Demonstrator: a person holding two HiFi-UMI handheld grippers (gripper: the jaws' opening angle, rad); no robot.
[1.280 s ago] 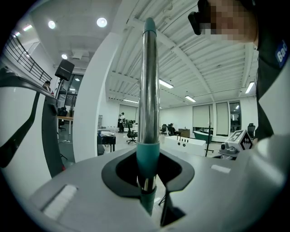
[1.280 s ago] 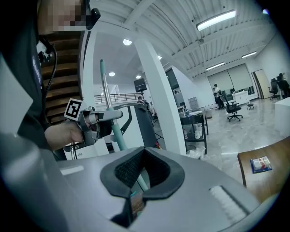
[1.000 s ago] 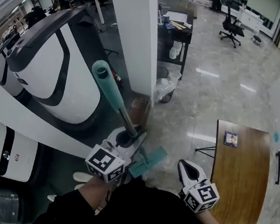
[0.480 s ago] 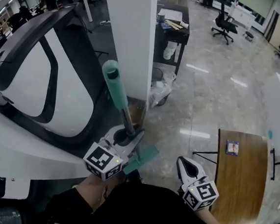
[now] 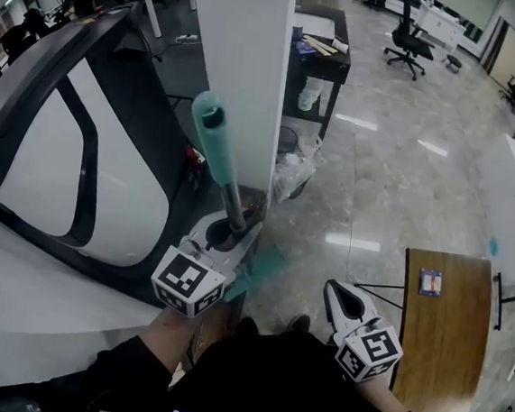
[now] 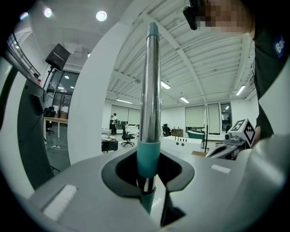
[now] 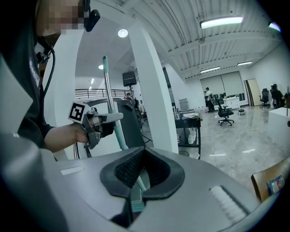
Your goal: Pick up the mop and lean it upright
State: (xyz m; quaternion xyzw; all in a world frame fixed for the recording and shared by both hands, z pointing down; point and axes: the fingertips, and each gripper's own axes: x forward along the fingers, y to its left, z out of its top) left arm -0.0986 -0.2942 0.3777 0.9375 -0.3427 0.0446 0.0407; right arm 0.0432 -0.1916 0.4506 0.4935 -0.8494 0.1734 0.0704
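Observation:
The mop has a metal pole (image 6: 151, 90) with a teal grip at its top (image 5: 212, 128) and a flat teal head (image 5: 256, 268) low by my feet. My left gripper (image 5: 228, 234) is shut on the pole and holds it nearly upright, the top tilted a little away from me, just in front of the white pillar (image 5: 244, 63). In the left gripper view the jaws clamp (image 6: 149, 181) a teal sleeve on the pole. My right gripper (image 5: 344, 299) hangs apart at the right, shut with nothing in it. The right gripper view shows the mop (image 7: 111, 99) and the left gripper (image 7: 97, 122) at its left.
A large white-and-black curved machine shell (image 5: 54, 154) fills the left. A black cart (image 5: 321, 66) and a bagged bin (image 5: 293, 163) stand behind the pillar. A wooden table (image 5: 441, 327) is at the right. Glossy floor (image 5: 395, 187) and office chairs (image 5: 409, 43) lie beyond.
Both grippers and the mop have moved closer to the pillar. The pole now stands steeper. The left grip on it is unchanged and the right gripper stays empty.

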